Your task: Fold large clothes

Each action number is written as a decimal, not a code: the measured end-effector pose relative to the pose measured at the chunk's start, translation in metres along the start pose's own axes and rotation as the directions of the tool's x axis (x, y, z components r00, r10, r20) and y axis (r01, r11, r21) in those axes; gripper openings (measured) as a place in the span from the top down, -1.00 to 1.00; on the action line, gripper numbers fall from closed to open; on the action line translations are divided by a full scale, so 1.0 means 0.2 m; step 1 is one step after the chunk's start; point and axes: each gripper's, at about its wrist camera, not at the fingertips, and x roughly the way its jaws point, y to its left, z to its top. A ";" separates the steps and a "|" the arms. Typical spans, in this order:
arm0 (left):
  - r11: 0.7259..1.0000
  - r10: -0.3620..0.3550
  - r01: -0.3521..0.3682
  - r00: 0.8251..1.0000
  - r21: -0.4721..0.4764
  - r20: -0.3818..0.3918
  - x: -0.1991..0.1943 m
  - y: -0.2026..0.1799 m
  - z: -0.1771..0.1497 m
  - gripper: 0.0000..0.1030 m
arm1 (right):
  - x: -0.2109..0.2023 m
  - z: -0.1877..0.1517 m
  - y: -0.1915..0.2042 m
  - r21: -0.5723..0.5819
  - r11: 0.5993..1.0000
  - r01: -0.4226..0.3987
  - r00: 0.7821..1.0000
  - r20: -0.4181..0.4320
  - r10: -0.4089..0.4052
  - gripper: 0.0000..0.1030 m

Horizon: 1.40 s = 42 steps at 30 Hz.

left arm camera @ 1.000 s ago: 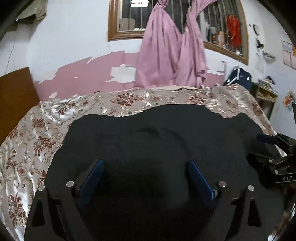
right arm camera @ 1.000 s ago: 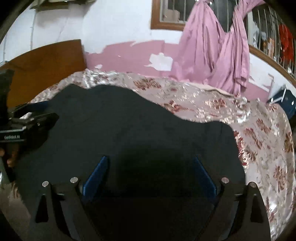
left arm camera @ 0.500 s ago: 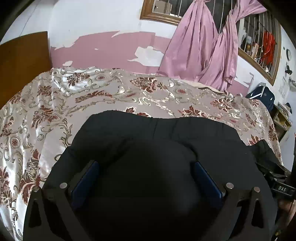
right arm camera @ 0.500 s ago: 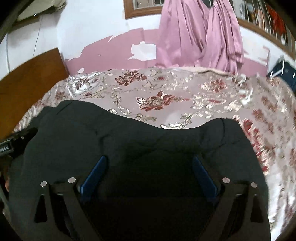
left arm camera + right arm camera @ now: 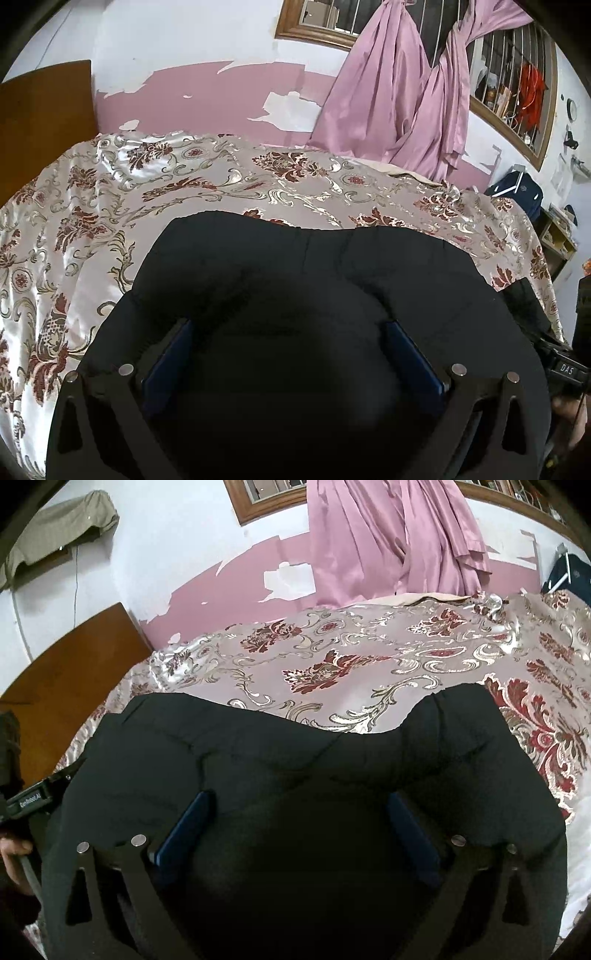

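The black garment (image 5: 295,280) lies on the bed, on top of a shiny bedspread (image 5: 92,206) with red flowers. It is thick and puffy, and it looks folded into a fat bundle near the front edge of the bed. The left gripper (image 5: 291,354) sits over the bundle with its blue fingers (image 5: 166,362) spread wide. The right gripper (image 5: 299,827) is the same, and its jaws have just been opening. Cloth bulges up between each pair of fingers, but the fingers do not seem to pinch it, so the garment probably rests on the bed by itself. The wide jaws look like a way to let go of the soft cloth, or to pat it flat. The bundle's long side runs from left to right across the bed. Its far edge faces the pink wall (image 5: 229,107) and the curtain (image 5: 399,92).
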 end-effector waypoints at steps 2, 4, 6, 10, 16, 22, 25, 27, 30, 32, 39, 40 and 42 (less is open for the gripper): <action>1.000 -0.011 0.011 1.000 -0.006 0.005 0.00 0.01 -0.01 -1.00 | 0.00 -0.01 -0.01 0.012 1.000 -0.015 1.000 0.005 0.015 -0.88; 1.000 -0.019 0.019 1.000 -0.011 0.010 0.00 0.01 -0.01 -1.00 | 0.01 -0.02 -0.02 0.020 0.999 -0.026 1.000 0.011 0.026 -0.88; 1.000 -0.023 0.023 1.000 -0.014 0.015 0.00 0.01 -0.01 -1.00 | 0.01 -0.03 -0.02 0.028 0.999 -0.034 0.999 0.018 0.033 -0.88; 1.000 -0.022 0.023 1.000 -0.012 0.016 0.00 0.01 -0.02 -1.00 | 0.02 -0.05 -0.03 0.034 0.999 -0.042 0.999 0.031 0.041 -0.89; 1.000 -0.024 0.024 0.999 -0.014 0.023 0.00 0.01 -0.02 -1.00 | 0.01 -0.06 -0.04 0.042 0.998 -0.051 0.998 0.049 0.049 -0.89; 0.998 -0.053 0.055 0.997 -0.030 0.063 -0.04 0.04 -0.06 -1.00 | -0.03 -0.09 -0.06 0.056 0.995 -0.076 0.993 0.096 0.071 -0.88; 0.993 -0.083 0.089 0.994 -0.077 0.077 -0.09 0.10 -0.06 -1.00 | -0.09 -0.13 -0.06 0.063 0.996 -0.057 0.988 0.148 0.047 -0.88; 0.990 -0.069 0.076 0.996 -0.117 0.061 -0.12 0.15 -0.04 -1.00 | -0.15 -0.13 -0.05 0.073 0.997 -0.007 0.988 0.152 -0.005 -0.88; 0.988 -0.027 0.036 0.998 -0.150 0.060 -0.20 0.23 -0.03 -1.00 | -0.25 -0.12 -0.07 0.040 0.997 0.060 0.987 0.147 -0.066 -0.88; 0.987 0.038 -0.027 0.997 -0.159 0.061 -0.25 0.29 -0.02 -1.00 | -0.32 -0.12 -0.09 0.014 0.993 0.116 0.981 0.156 -0.117 -0.90; 0.983 0.123 -0.125 0.992 -0.135 -0.018 -0.34 0.48 0.01 -1.00 | -0.50 -0.11 -0.34 0.118 0.983 0.144 0.980 0.121 -0.158 -0.92; 0.983 0.126 -0.129 0.992 -0.129 -0.027 -0.34 0.50 0.00 -1.00 | -0.51 -0.12 -0.39 0.144 0.981 0.131 0.983 0.110 -0.147 -0.92; 0.983 0.135 -0.141 0.989 -0.114 -0.057 -0.33 0.54 -0.02 -1.00 | -0.52 -0.13 -0.46 0.192 0.975 0.113 0.987 0.091 -0.132 -0.92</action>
